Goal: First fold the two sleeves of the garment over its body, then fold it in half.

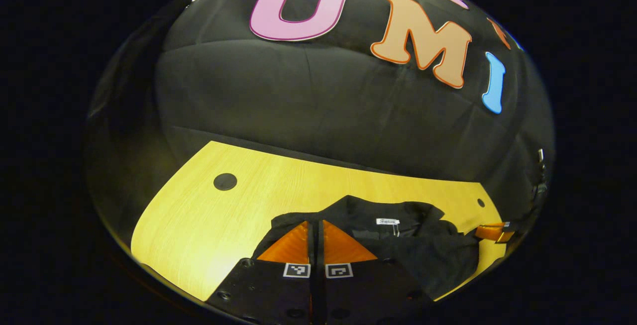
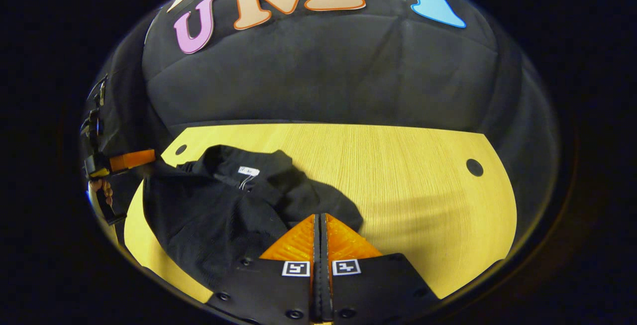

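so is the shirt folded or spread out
Partly folded, loosely: the shirt lies bunched on the table, dark cloth overlapping its body below the collar tag. Which folds are done, cannot tell.

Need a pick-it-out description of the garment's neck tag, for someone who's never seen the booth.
Start at the yellow wooden table in front of the black cloth wall. On it lies one crumpled black garment. The neck tag is the small white rectangle inside its collar, on the garment's far side, the one pale spot on dark fabric.

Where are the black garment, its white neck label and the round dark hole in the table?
garment [image 2: 214, 215], right gripper view, on the body cloth.
label [image 2: 248, 170], right gripper view, on the white tag at the collar.
hole [image 2: 474, 167], right gripper view, on its dark middle.
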### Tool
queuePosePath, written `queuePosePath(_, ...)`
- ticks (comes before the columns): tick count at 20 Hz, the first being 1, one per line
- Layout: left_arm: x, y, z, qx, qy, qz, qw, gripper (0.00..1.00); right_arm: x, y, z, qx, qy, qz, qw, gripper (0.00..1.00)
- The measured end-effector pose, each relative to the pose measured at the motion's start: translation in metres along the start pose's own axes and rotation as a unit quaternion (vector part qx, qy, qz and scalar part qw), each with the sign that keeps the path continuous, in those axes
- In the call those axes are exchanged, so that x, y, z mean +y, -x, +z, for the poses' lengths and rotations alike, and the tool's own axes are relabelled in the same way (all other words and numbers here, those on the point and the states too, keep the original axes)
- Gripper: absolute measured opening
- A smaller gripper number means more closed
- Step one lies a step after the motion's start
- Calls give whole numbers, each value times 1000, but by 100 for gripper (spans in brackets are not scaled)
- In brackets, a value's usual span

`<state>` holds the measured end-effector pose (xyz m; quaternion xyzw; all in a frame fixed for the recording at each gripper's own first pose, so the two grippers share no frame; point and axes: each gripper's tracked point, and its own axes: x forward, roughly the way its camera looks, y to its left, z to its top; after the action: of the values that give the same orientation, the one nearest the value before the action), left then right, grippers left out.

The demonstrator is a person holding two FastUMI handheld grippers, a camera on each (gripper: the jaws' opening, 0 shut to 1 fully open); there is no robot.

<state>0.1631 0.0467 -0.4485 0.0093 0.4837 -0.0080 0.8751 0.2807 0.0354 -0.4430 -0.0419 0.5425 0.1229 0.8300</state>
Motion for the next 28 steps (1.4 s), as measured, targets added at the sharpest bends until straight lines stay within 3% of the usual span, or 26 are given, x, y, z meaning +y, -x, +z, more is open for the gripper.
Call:
queuePosePath(5, 15, -14, 20, -32, 12, 17, 999, 0, -6, -7, 60, -53, -12, -8, 998, 2)
queuePosePath(8, 29, -24, 4, -10, 13, 35, 999, 0, -9, -31, 51, -31, -35, -4, 999, 2)
queuePosePath(9, 28, -23, 0, -2, 13, 34, 999, 8, -6, -35, 45, -19, -38, 5, 999, 2)
queuePosePath(10, 34, -23, 0, -3, 9, 40, 999, 35, -1, -40, 42, -17, -30, 13, 999, 2)
queuePosePath(12, 40, -18, 21, -40, 10, 47, 998, 89, -2, -36, 44, -26, -1, 4, 1000, 67)
queuePosePath(13, 41, -15, 35, -67, 16, 48, 996, 89, 0, -35, 45, -33, 6, 7, 999, 100)
queuePosePath(14, 41, -9, 47, -86, 20, 47, 995, 87, 3, -31, 48, -40, 6, 10, 999, 100)
queuePosePath(15, 39, -1, 56, -98, 20, 44, 994, 90, 6, -23, 53, -48, 3, 12, 999, 94)
queuePosePath(16, 37, 8, 63, -108, 16, 43, 993, 92, 8, -15, 60, -60, 3, 12, 998, 98)
queuePosePath(18, 31, 29, 81, -132, 15, 36, 991, 93, 7, 10, 75, -95, 18, 4, 995, 95)
queuePosePath(19, 25, 43, 91, -145, 22, 27, 989, 93, 7, 27, 83, -116, 30, -2, 993, 99)
queuePosePath(20, 16, 58, 102, -158, 29, 13, 987, 93, 9, 52, 88, -135, 40, -9, 990, 94)
queuePosePath(21, 10, 76, 111, -172, 35, 5, 984, 93, 12, 74, 94, -153, 47, -13, 987, 99)
queuePosePath(25, -16, 142, 138, -223, 51, -23, 973, 92, 45, 165, 102, -233, 44, 2, 972, 99)
queuePosePath(28, -31, 189, 133, -243, 24, -28, 969, 93, 78, 224, 84, -280, 23, 18, 960, 98)
